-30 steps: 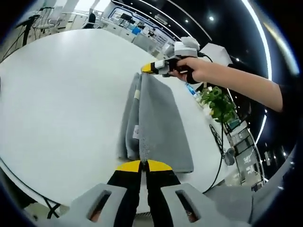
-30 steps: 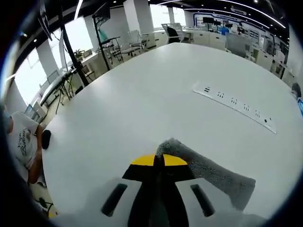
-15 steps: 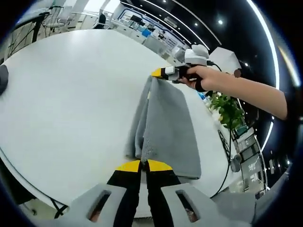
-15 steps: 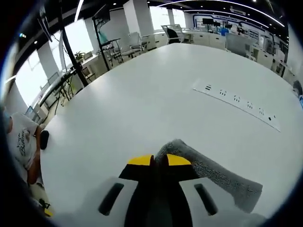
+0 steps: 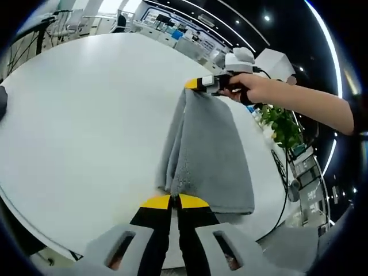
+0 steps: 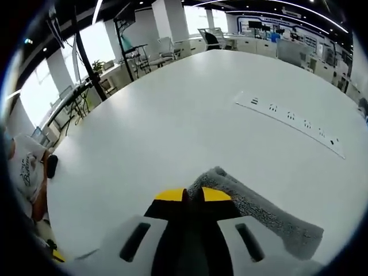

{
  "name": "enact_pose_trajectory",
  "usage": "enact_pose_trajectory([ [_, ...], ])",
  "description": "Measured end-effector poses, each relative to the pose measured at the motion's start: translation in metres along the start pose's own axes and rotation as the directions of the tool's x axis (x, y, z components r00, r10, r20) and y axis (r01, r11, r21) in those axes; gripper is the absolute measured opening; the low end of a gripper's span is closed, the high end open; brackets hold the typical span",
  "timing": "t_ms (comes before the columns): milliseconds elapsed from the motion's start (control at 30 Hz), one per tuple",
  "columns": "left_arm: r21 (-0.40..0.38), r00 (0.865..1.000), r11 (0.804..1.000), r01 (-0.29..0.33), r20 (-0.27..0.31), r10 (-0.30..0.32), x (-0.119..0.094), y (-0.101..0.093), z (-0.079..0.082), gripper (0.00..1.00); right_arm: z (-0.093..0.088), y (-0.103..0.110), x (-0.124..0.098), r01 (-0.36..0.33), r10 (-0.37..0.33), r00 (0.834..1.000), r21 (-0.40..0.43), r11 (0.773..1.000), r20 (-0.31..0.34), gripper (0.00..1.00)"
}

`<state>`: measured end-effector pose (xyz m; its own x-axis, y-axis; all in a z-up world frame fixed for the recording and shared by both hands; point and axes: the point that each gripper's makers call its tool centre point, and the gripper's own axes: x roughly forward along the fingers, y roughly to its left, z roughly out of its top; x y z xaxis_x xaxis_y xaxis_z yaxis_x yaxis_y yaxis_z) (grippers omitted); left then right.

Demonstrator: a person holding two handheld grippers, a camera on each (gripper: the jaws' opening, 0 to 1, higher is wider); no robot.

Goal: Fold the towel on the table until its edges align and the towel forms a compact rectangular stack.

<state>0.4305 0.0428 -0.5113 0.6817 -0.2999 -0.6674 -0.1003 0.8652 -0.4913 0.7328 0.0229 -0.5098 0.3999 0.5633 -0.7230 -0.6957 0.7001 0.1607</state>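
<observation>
Both hand-held grippers (image 5: 174, 201) (image 6: 192, 195) pinching towel (image 5: 207, 149), white table (image 5: 86, 115), prob. office.

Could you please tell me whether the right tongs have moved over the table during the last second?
Cannot tell. In the right gripper view the power strip sits almost where it did, so the right tongs, shut on the towel, show no clear move.

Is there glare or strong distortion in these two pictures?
Left gripper view: the table edge bends strongly, and ceiling lights make bright streaks; the towel stays sharp. Right gripper view: windows are overexposed, and the table has a soft sheen.
</observation>
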Motion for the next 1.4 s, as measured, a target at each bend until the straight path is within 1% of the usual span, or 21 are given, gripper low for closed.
enact_pose_trajectory([
  [267, 0.028, 1.0, 1.0, -0.004, -0.019, 0.005, 0.001, -0.002, -0.001, 0.04, 0.0, -0.001, -0.002, -0.006, 0.006, 1.0, 0.001, 1.0, -0.001, 0.04],
  [333, 0.052, 1.0, 0.999, -0.006, -0.027, 0.008, 0.004, -0.001, -0.001, 0.04, 0.001, -0.001, -0.004, -0.001, 0.001, 1.0, -0.01, 1.0, -0.005, 0.05],
  [433, 0.088, 0.999, 0.996, -0.006, -0.034, 0.009, 0.003, -0.003, -0.001, 0.04, 0.003, -0.003, -0.008, 0.008, -0.008, 1.0, -0.061, 0.998, -0.003, 0.09],
  [500, 0.165, 0.999, 0.986, 0.023, -0.045, -0.016, 0.002, -0.007, -0.001, 0.04, 0.006, -0.004, -0.011, 0.0, 0.0, 1.0, -0.091, 0.996, 0.0, 0.13],
  [533, 0.195, 0.999, 0.981, 0.022, -0.046, -0.013, 0.001, -0.008, 0.0, 0.04, 0.011, -0.003, -0.014, -0.006, 0.008, 1.0, -0.131, 0.991, 0.018, 0.15],
  [567, 0.192, 0.999, 0.981, 0.009, -0.039, -0.002, -0.002, -0.009, 0.001, 0.05, 0.014, -0.002, -0.019, -0.007, 0.012, 0.999, -0.15, 0.989, 0.033, 0.17],
  [600, 0.189, 0.999, 0.982, 0.01, -0.038, -0.003, -0.003, -0.01, 0.002, 0.07, 0.012, -0.002, -0.024, -0.008, 0.012, 0.999, -0.149, 0.989, 0.03, 0.19],
  [667, 0.174, 1.0, 0.985, 0.018, -0.022, -0.014, -0.005, -0.011, 0.008, 0.1, 0.012, -0.004, -0.033, -0.005, 0.011, 0.999, -0.155, 0.988, 0.034, 0.2],
  [733, 0.181, 1.0, 0.983, 0.017, -0.006, -0.016, -0.006, -0.012, 0.016, 0.14, 0.013, -0.01, -0.04, 0.005, 0.001, 0.999, -0.143, 0.99, 0.046, 0.2],
  [767, 0.206, 1.0, 0.978, 0.018, 0.005, -0.02, -0.006, -0.011, 0.02, 0.17, 0.013, -0.012, -0.043, 0.01, -0.003, 0.999, -0.134, 0.991, 0.051, 0.2],
  [800, 0.24, 0.998, 0.97, 0.03, 0.041, -0.041, -0.006, -0.013, 0.03, 0.19, 0.013, -0.016, -0.045, 0.016, -0.009, 0.999, -0.125, 0.992, 0.054, 0.2],
  [867, 0.238, 0.998, 0.971, 0.028, 0.043, -0.039, -0.009, -0.017, 0.036, 0.2, 0.011, -0.021, -0.056, 0.028, -0.021, 0.998, -0.113, 0.993, 0.063, 0.21],
  [900, 0.25, 0.998, 0.968, 0.029, 0.045, -0.041, -0.006, -0.014, 0.039, 0.21, 0.011, -0.023, -0.059, 0.032, -0.025, 0.997, -0.103, 0.994, 0.069, 0.21],
  [967, 0.27, 0.998, 0.962, 0.031, 0.04, -0.043, -0.004, -0.014, 0.047, 0.21, 0.008, -0.026, -0.068, 0.038, -0.031, 0.996, -0.087, 0.995, 0.079, 0.22],
  [1000, 0.282, 0.998, 0.959, 0.029, 0.041, -0.042, -0.003, -0.015, 0.051, 0.21, 0.008, -0.032, -0.072, 0.045, -0.038, 0.996, -0.081, 0.996, 0.084, 0.23],
  [1067, 0.297, 0.998, 0.954, 0.03, 0.044, -0.045, -0.003, -0.021, 0.059, 0.22, 0.005, -0.036, -0.077, 0.052, -0.046, 0.995, -0.08, 0.995, 0.087, 0.23],
  [1167, 0.322, 0.998, 0.946, 0.031, 0.046, -0.048, 0.002, -0.02, 0.069, 0.22, 0.0, -0.043, -0.093, 0.087, -0.076, 0.993, -0.119, 0.989, 0.087, 0.25],
  [1200, 0.333, 0.998, 0.942, 0.032, 0.046, -0.05, 0.004, -0.019, 0.071, 0.22, 0.001, -0.053, -0.091, 0.092, -0.082, 0.993, -0.119, 0.989, 0.09, 0.25],
  [1233, 0.366, 0.998, 0.93, 0.033, 0.039, -0.051, 0.005, -0.022, 0.075, 0.23, 0.001, -0.057, -0.094, 0.104, -0.093, 0.991, -0.125, 0.987, 0.093, 0.25],
  [1333, 0.359, 0.998, 0.933, 0.026, 0.052, -0.048, 0.01, -0.018, 0.086, 0.23, -0.006, -0.064, -0.108, 0.117, -0.105, 0.989, -0.111, 0.987, 0.105, 0.25],
  [1400, 0.357, 0.996, 0.934, 0.033, 0.062, -0.059, 0.01, -0.024, 0.095, 0.23, -0.011, -0.07, -0.115, 0.123, -0.112, 0.988, -0.102, 0.987, 0.105, 0.26],
])
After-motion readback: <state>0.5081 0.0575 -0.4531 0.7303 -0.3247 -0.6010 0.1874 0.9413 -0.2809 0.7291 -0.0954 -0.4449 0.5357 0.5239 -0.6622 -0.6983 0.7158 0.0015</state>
